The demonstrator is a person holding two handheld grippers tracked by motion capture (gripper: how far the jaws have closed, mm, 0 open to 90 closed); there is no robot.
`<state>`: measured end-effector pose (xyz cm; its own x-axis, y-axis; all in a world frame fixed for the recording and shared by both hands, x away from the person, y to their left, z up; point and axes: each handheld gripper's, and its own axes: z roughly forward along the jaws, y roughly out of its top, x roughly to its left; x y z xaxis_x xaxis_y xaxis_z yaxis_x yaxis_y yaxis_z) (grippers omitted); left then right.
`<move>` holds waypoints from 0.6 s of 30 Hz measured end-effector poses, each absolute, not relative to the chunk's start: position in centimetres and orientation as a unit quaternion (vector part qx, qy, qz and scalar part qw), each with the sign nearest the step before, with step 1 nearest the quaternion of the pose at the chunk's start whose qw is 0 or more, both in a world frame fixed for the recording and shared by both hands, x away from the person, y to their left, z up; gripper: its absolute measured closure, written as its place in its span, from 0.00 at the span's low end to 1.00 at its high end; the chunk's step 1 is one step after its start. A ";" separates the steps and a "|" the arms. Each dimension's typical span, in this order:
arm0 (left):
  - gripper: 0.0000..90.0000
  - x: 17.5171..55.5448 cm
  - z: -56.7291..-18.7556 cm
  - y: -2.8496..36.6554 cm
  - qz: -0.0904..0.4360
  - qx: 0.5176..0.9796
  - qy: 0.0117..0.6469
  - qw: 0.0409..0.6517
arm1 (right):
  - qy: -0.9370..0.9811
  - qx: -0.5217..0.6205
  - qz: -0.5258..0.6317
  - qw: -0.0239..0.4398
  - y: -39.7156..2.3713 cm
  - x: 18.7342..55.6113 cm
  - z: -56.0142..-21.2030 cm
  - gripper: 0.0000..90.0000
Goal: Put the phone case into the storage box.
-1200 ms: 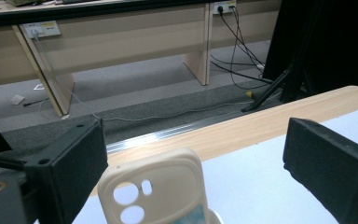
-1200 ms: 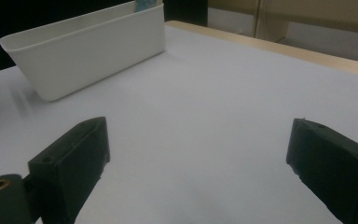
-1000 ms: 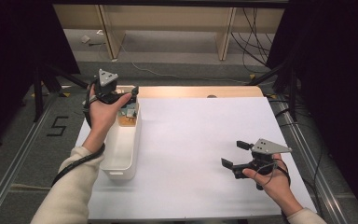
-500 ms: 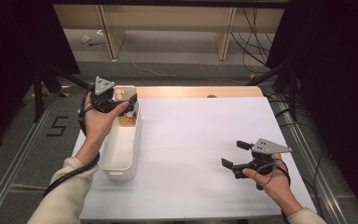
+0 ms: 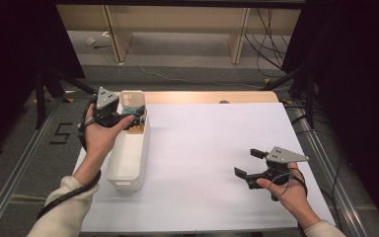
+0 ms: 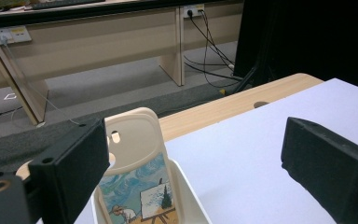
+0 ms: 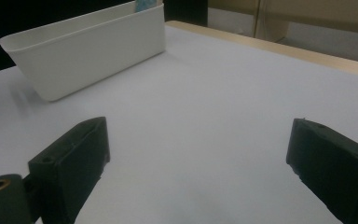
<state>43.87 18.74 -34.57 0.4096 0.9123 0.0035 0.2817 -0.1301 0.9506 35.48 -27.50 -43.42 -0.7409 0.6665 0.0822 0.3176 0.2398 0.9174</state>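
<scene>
Jaws above white table (image 5: 202, 148)

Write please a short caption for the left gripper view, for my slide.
Open left gripper above a phone case with a painted picture, standing on end in the white bin.

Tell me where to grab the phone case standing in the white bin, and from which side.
Grip the phone case by its cream top edge, near the camera cutout, which sticks up above the rim of the white bin. Come from above with the left gripper, whose jaws stand open beside it, one jaw on the printed face and one behind. The lower part sits inside the bin walls, so a side approach looks blocked.
</scene>
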 end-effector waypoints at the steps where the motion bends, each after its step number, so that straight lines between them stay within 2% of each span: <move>1: 0.08 43.8 -34.6 18.7 0.321 0.680 0.438 0.493 | 0.770 0.320 0.527 0.166 -27.5 35.5 -43.4 0.08; 18: 0.08 42.1 -35.0 18.2 0.307 0.692 0.422 0.499 | 0.770 0.319 0.527 0.165 -27.5 35.5 -43.4 0.08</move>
